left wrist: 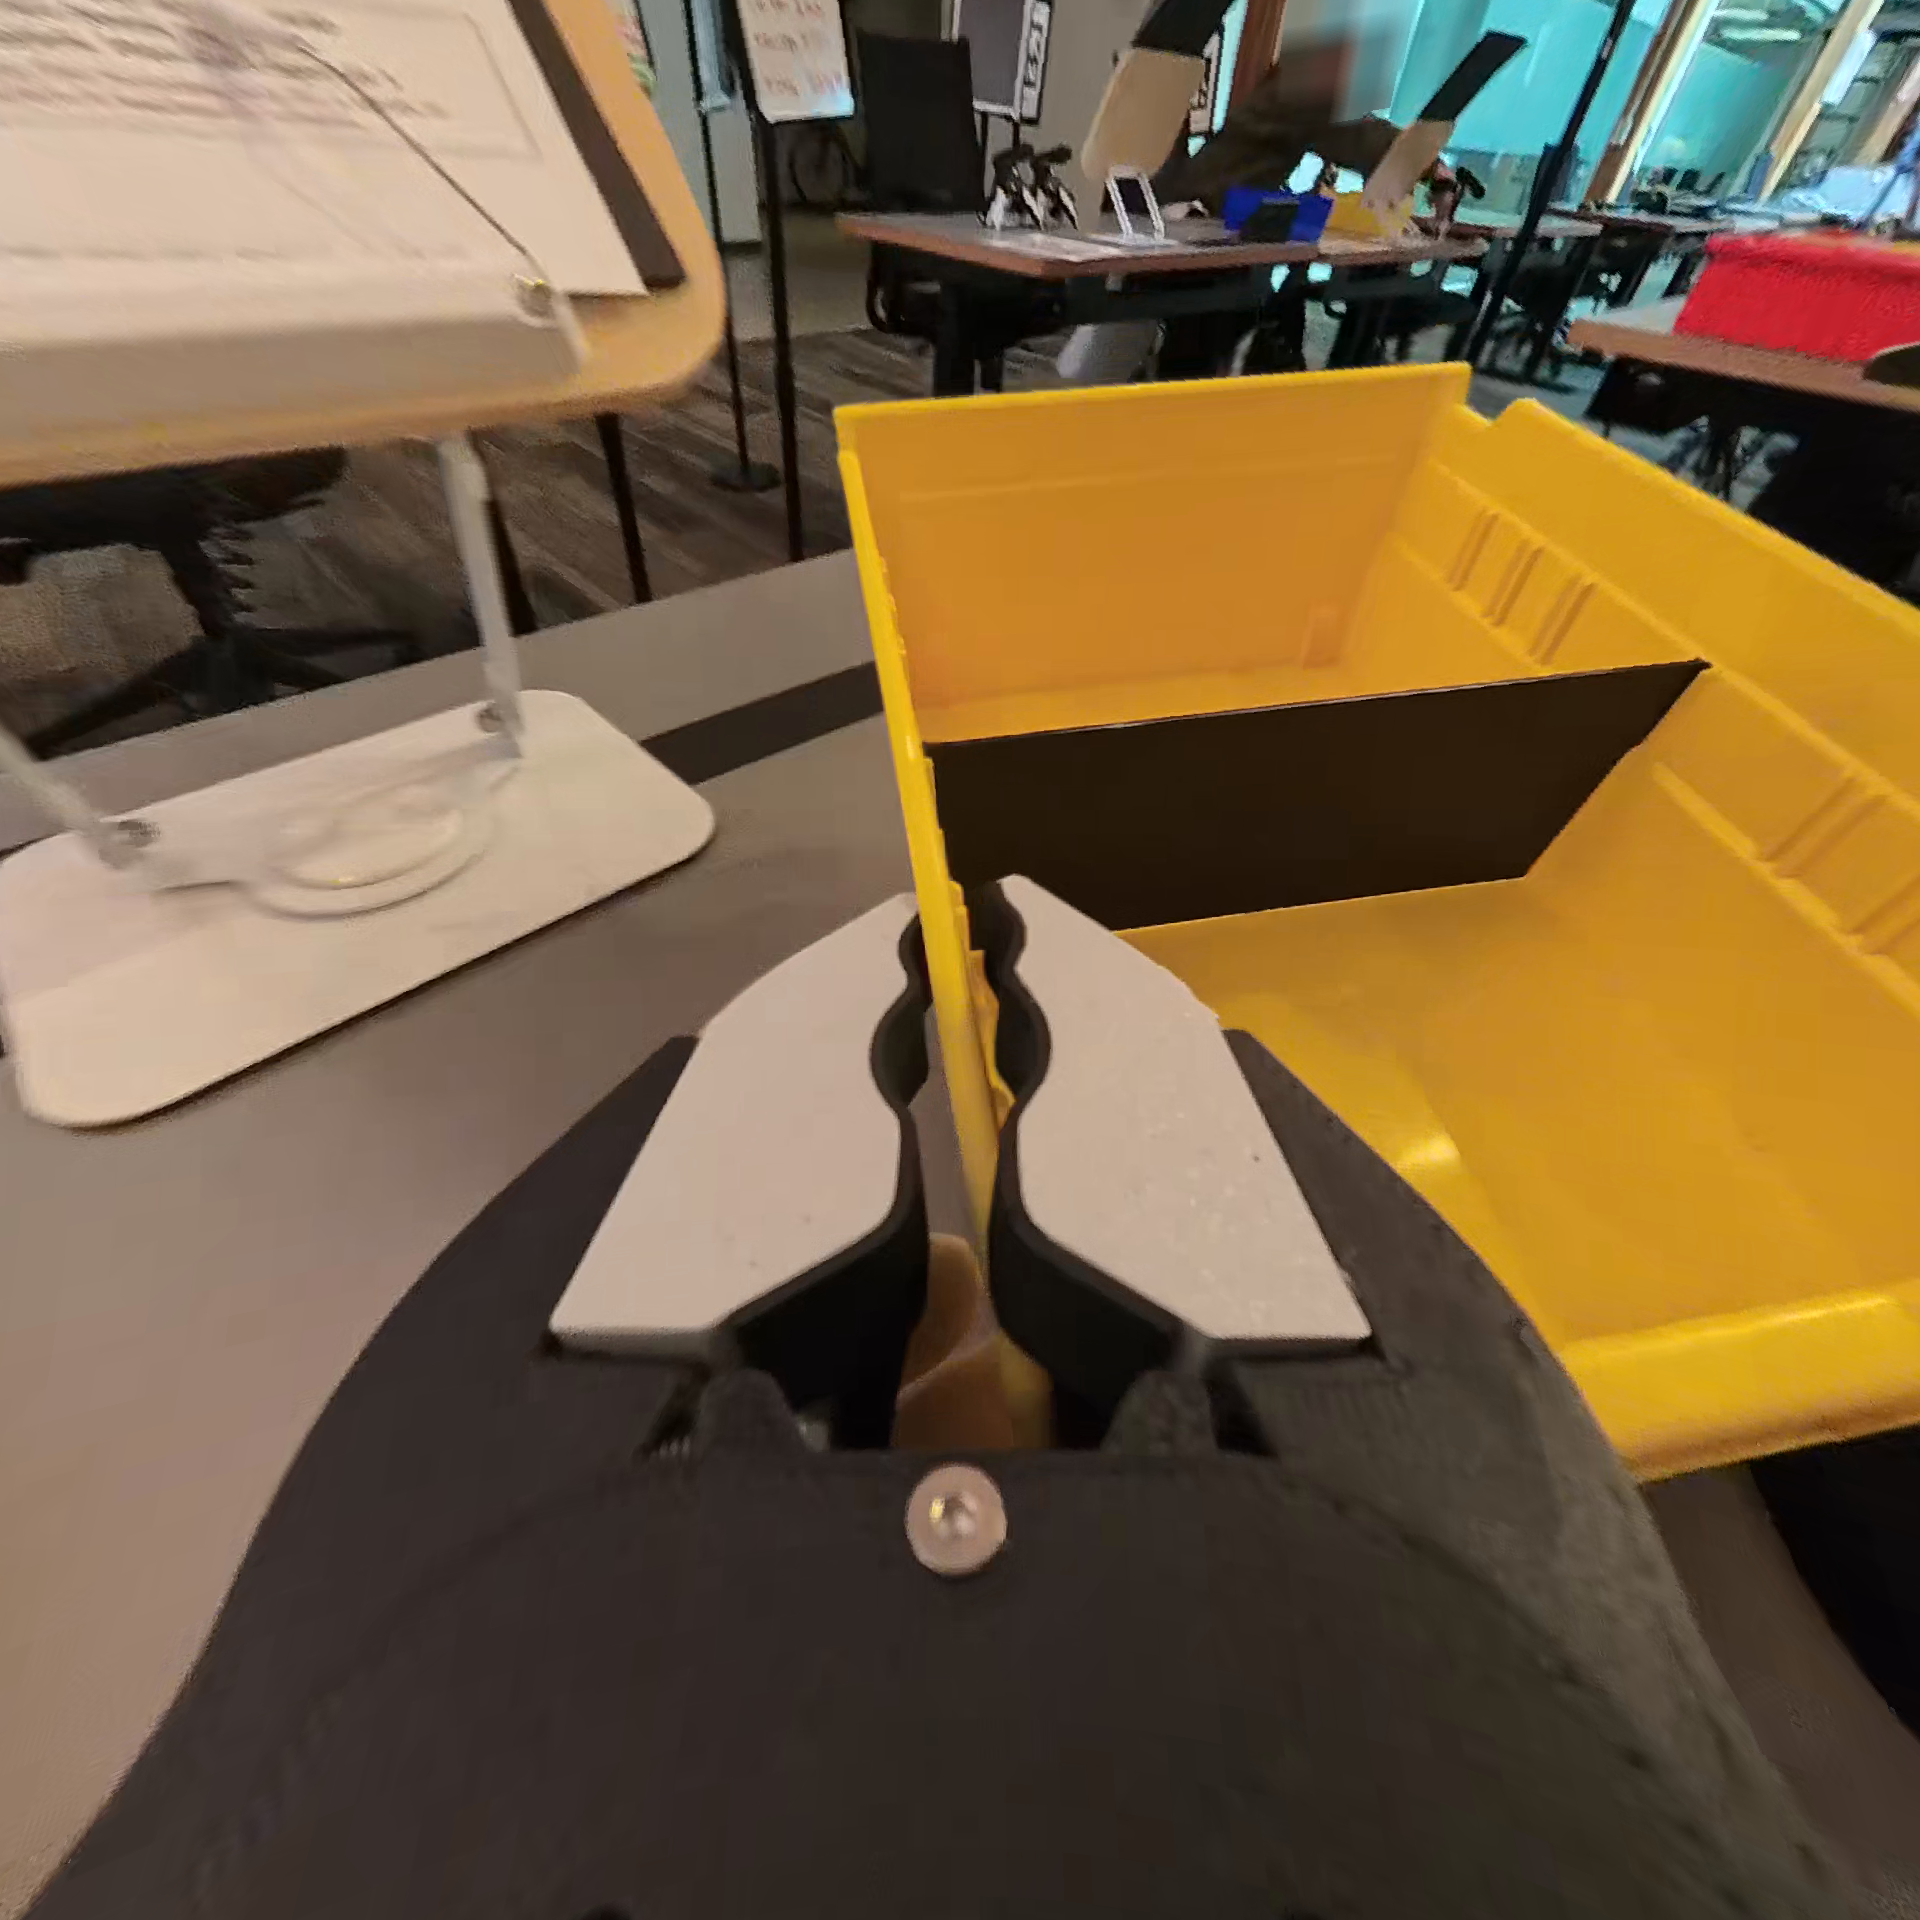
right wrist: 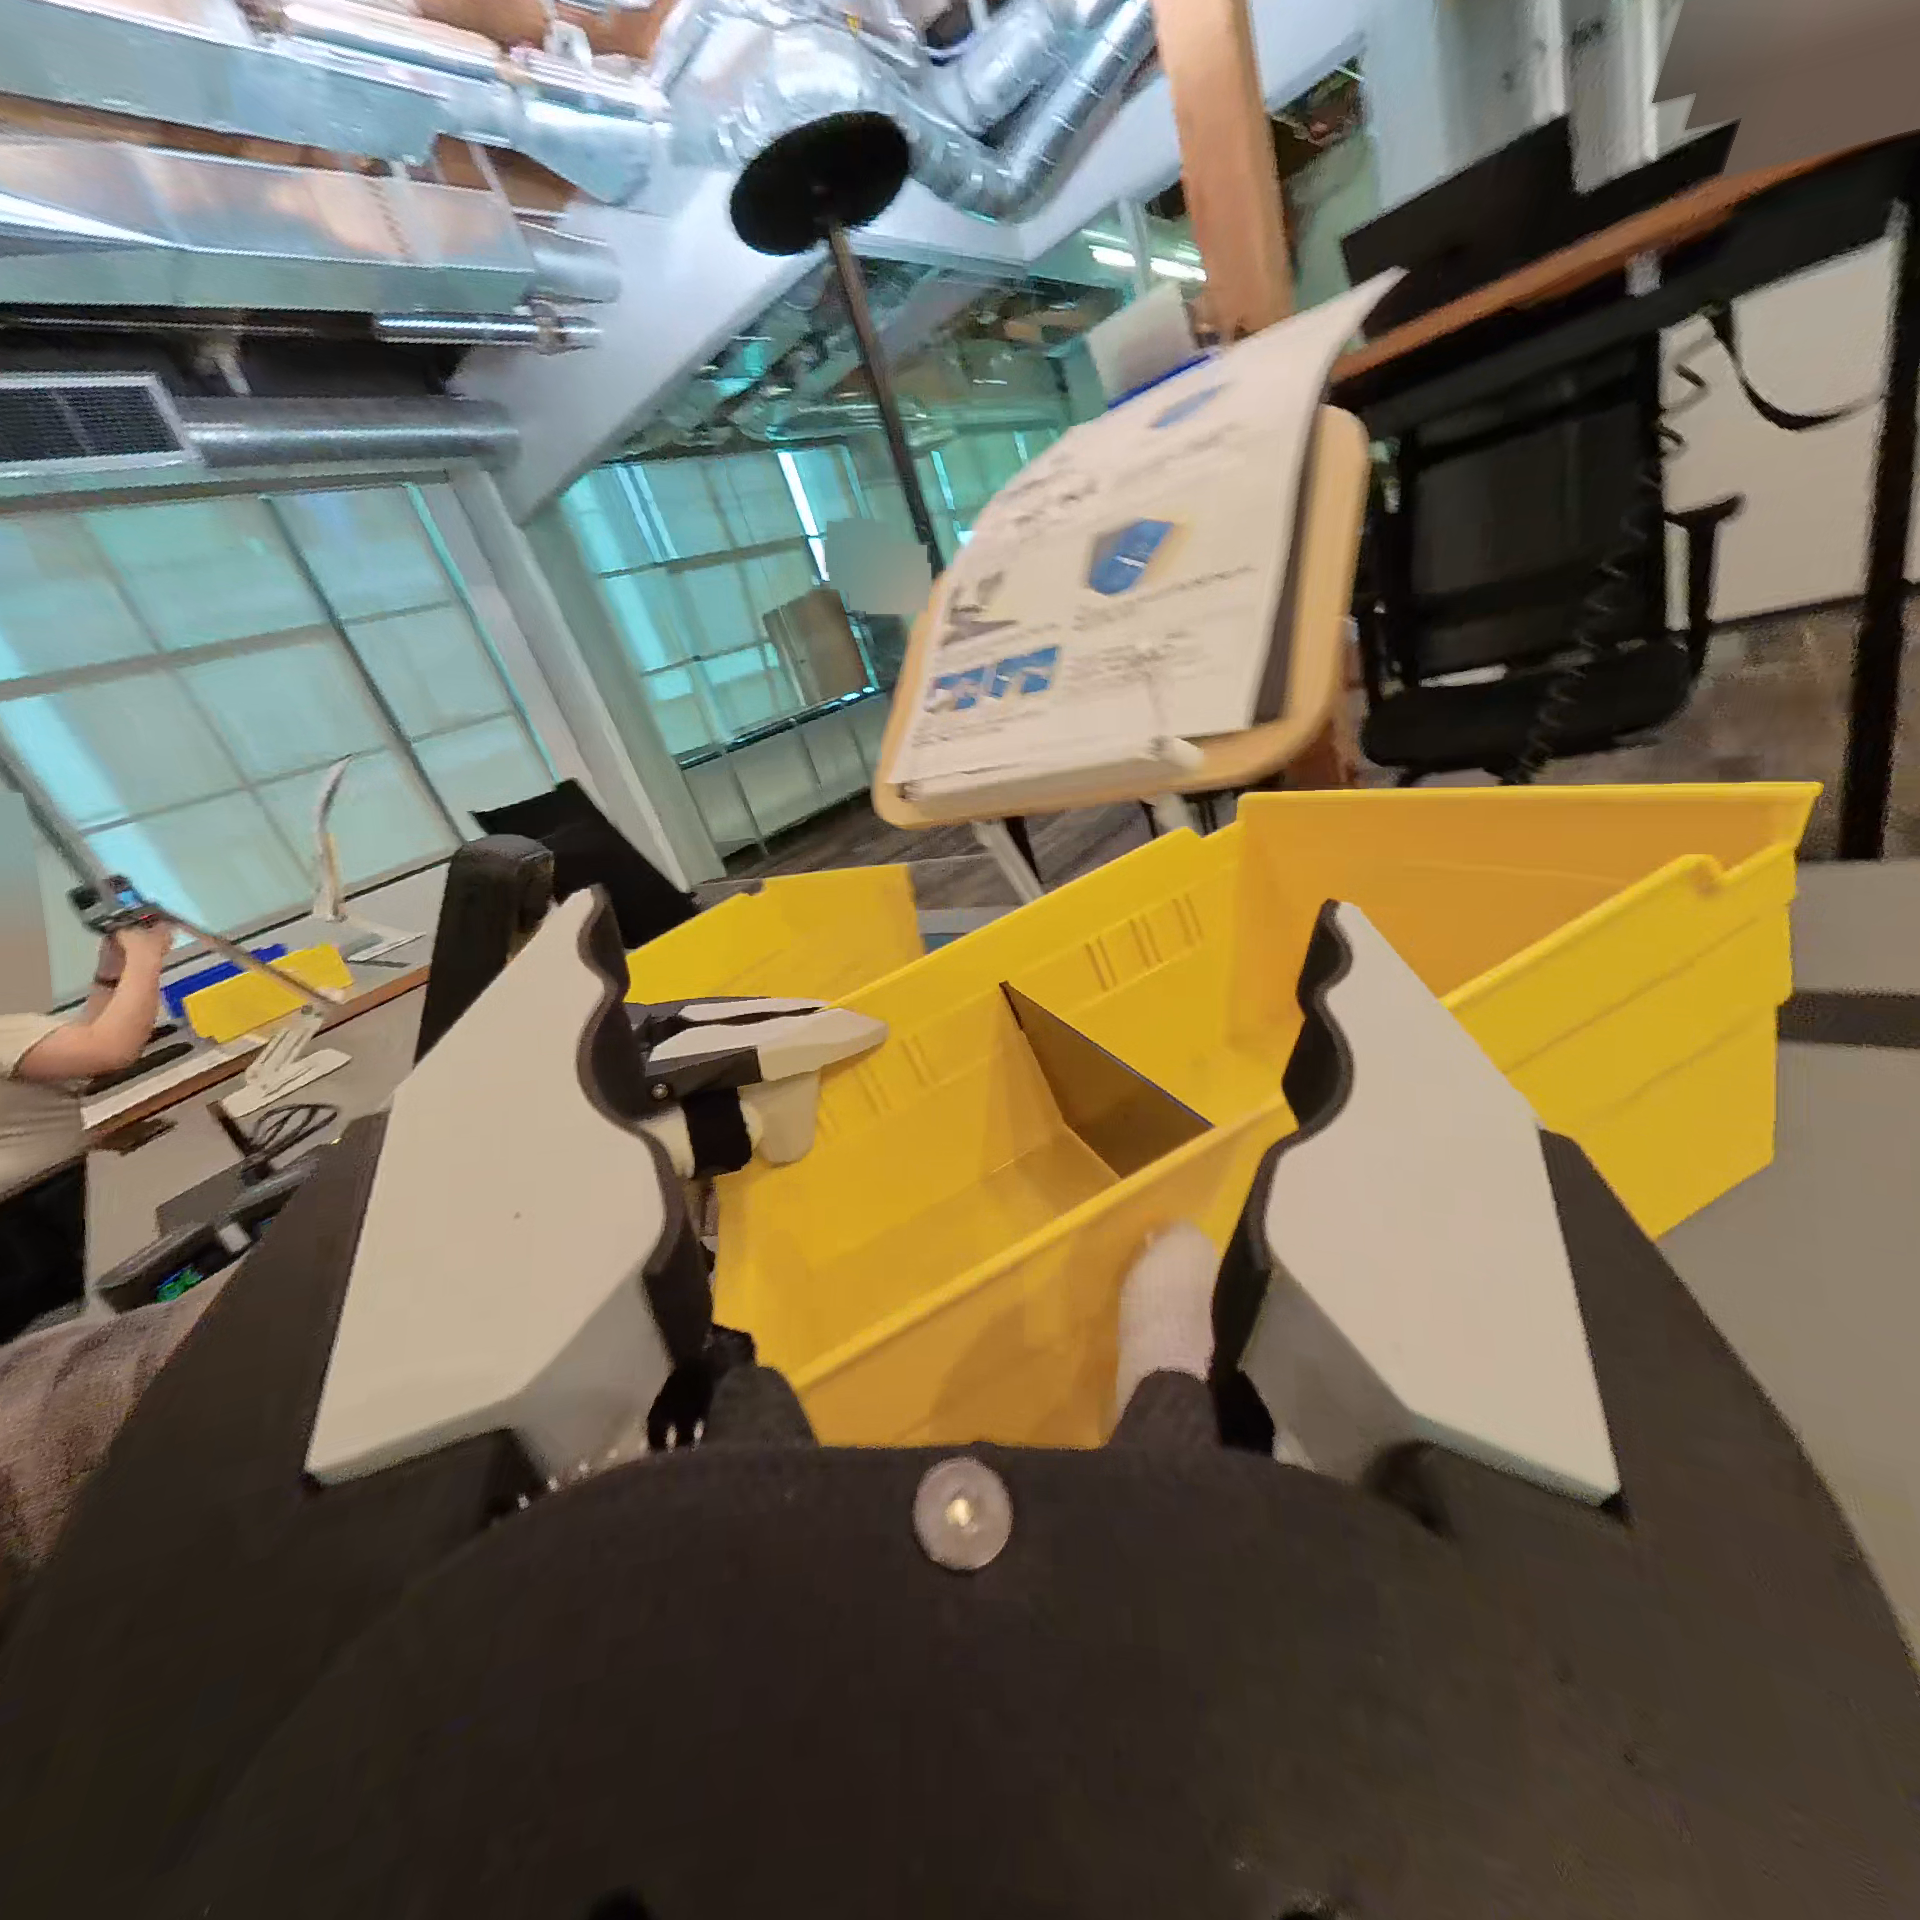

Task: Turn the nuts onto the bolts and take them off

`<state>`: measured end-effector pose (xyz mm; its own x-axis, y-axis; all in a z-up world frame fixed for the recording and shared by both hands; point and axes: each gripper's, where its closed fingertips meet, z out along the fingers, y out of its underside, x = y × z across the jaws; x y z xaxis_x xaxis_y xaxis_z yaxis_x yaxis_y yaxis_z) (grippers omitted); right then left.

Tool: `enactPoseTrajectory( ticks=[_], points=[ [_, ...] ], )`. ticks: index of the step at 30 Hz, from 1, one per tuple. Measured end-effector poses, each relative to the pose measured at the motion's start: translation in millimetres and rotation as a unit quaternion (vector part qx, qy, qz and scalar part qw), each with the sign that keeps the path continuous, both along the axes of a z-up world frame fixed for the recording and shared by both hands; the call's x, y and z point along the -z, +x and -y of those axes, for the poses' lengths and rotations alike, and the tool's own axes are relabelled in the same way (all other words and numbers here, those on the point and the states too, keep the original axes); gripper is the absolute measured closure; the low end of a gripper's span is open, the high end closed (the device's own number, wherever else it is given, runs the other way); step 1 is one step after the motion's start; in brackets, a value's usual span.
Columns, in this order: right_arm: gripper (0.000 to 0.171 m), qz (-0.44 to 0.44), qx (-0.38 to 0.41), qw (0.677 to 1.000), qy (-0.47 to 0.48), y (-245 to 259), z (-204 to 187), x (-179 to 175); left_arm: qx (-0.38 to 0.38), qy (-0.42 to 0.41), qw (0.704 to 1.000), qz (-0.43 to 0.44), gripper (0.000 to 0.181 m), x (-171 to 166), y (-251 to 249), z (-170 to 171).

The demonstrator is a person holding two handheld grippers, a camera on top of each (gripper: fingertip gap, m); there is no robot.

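In the left wrist view, the left tool [left wrist: 961,914] is seen nearly closed on the thin side wall of a yellow bin [left wrist: 1351,1122], the wall running up the narrow gap between the two grey fingers [left wrist: 769,1132]. Just beyond the tips a black divider [left wrist: 1268,790] is set across the bin, splitting it into a near and a far compartment — both are shown bare where visible, and no nuts or bolts can be made out in either view. To the left, on the grey surface [left wrist: 312,1299], the white base of a document stand [left wrist: 343,894] is seen, with its tan board and papers raised above it (the sheets are blurred). In the right wrist view, the right tool [right wrist: 961,925] is held wide open with nothing between its fingers, the near wall of the bin lying low in the gap. A white-gloved fingertip [right wrist: 1169,1309] is seen against that wall, beside the right finger. Farther off, the left tool is shown at the bin's opposite wall, and a person [right wrist: 62,1029] is seated at another desk in the background.
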<state>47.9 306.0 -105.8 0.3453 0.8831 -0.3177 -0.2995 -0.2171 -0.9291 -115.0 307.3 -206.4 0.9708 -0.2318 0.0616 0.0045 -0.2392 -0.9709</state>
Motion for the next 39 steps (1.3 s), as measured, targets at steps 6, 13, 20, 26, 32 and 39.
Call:
enactPoseTrajectory(
  ticks=[6,13,20,26,32,39],
  points=[
    [0.047,0.054,0.020,0.998,0.004,26.3,-60.7,38.4,0.046,-0.029,0.999,-0.006,0.150,27.6,51.6,-50.0],
    [0.053,0.125,0.045,0.991,-0.021,59.5,-155.7,56.0,0.117,-0.014,0.990,0.079,0.094,17.0,123.8,-82.5],
    [0.059,0.185,0.082,0.978,-0.041,84.9,-254.4,72.8,0.113,-0.004,0.985,0.129,0.072,13.6,168.4,-131.2],
    [0.064,0.198,0.070,0.977,-0.038,88.8,-291.3,76.2,0.102,0.001,0.985,0.143,0.072,13.1,174.2,-162.5],
    [0.061,0.188,0.196,0.959,0.085,124.4,-282.1,2.0,0.063,0.079,0.988,0.120,0.071,-42.2,120.8,-121.7],
    [0.076,0.141,0.136,0.931,0.309,22.5,-152.8,-127.6,-0.169,0.169,0.966,-0.100,0.097,-122.8,-106.9,10.5]
  ],
)
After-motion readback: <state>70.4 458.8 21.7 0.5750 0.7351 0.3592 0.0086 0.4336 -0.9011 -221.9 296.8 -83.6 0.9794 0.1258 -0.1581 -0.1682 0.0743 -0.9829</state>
